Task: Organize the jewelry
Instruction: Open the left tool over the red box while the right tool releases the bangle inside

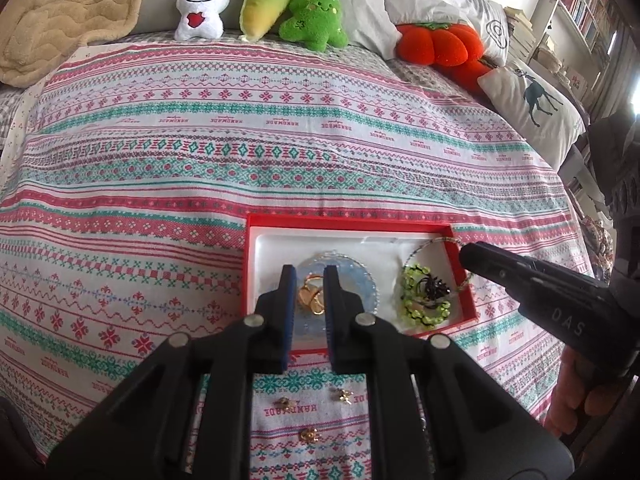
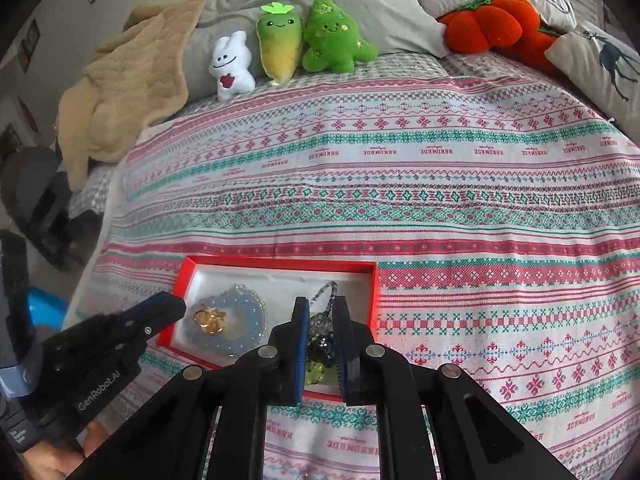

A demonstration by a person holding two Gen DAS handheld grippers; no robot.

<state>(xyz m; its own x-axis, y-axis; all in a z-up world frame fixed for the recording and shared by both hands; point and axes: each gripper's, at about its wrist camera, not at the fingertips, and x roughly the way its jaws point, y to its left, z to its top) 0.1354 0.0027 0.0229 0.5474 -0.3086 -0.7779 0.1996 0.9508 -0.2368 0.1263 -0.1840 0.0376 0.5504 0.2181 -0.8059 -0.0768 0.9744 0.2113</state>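
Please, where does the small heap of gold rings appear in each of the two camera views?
Left wrist view: the small heap of gold rings lies low in the centre, between the left gripper fingers, on the pale blue beaded circle.
Right wrist view: the heap lies at lower left, on the same circle.
Shared landmark: the shallow red box with white lining.

We note tray (image 1: 464, 280) on bedspread (image 1: 200, 184), rings (image 1: 312, 300) in tray left, bracelets (image 1: 426, 292) right, earrings (image 1: 310, 435) before tray, plushes (image 1: 312, 12) behind.
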